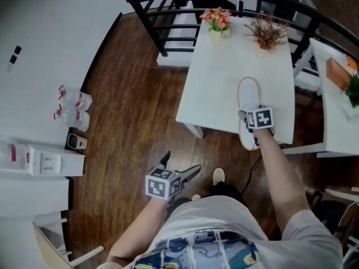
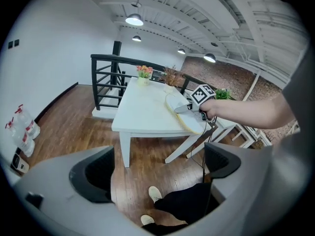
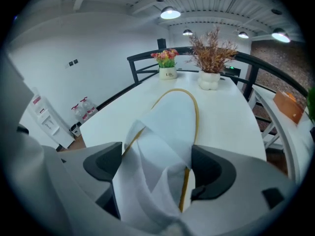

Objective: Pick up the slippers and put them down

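right gripper (image 3: 157, 166) has the slipper (image 3: 172, 117). its white strap is bunched up right between the jaws, fabric against both pads, jaws standing fairly wide around it. the sole with its yellow edge runs straight ahead from the tips, flat along the white table (image 3: 231, 117). far beyond the tips, a little pot of pink and orange flowers (image 3: 167, 65) ahead on the left jaw's side, a white vase of dried brown twigs (image 3: 209, 77) ahead on the right jaw's side. from the head view, the right gripper (image 1: 251, 125) sits over the slipper's (image 1: 247, 91) near end, which pokes out past the table (image 1: 224, 83) edge.

over to the left gripper (image 2: 156, 168): jaws spread wide, nothing between them, only wooden floor (image 2: 142, 166) and the person's pale shoe (image 2: 154, 193) showing below the gap. the table (image 2: 142, 112) stands well ahead of the tips, and the slipper (image 2: 174, 104) shows up there, ahead and towards the right jaw's side, with the other hand on it. in the head view the left gripper (image 1: 180, 162) hangs low over the floor (image 1: 134, 122), well apart from the table, close in front of the person's body. black railing (image 1: 168, 15) curves round behind the table.
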The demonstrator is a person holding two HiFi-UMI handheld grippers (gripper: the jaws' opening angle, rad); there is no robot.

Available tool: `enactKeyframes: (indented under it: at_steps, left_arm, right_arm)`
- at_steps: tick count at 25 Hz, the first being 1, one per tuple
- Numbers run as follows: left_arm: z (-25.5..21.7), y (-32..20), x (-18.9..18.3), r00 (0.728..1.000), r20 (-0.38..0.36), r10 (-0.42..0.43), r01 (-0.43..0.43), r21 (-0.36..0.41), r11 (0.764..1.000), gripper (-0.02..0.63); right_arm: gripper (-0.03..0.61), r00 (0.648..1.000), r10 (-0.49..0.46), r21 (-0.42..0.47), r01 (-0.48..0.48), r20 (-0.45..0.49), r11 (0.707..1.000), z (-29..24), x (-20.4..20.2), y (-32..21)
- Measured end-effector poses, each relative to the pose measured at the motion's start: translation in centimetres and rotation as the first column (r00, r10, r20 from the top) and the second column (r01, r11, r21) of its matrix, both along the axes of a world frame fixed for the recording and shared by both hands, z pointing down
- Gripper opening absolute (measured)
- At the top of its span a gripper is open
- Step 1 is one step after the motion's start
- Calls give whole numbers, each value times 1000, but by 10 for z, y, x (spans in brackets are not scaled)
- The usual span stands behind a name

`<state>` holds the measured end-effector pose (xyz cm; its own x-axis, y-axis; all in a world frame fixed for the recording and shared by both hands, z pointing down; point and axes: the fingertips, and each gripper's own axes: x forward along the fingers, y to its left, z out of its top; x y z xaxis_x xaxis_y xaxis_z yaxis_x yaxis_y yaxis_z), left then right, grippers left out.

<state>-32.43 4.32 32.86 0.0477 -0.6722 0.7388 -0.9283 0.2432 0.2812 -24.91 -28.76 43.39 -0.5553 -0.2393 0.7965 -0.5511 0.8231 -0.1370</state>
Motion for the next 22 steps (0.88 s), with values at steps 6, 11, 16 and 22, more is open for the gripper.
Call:
enactKeyframes:
  at_steps: [6,11,16,22]
  left_arm:
    - [-14,18,25,993,15,119,-120,51,991,568]
    - [-22,51,55,976,30,217,-219,86,972,568]
    - [-17,100,89,955,7,295,-294,112,949,568]
    - [6,146,135,932,-64,358,-352,92,931,565]
  right_arm:
    - [434,997,51,74,-56,64,996,-65,60,34]
    - [415,986,142,107,-150,85,983,-104,136,80]
    - [153,962,264,150,-272,73,951,-117,217,141]
    - [27,909,410,92,-416,79,905,-83,303,206]
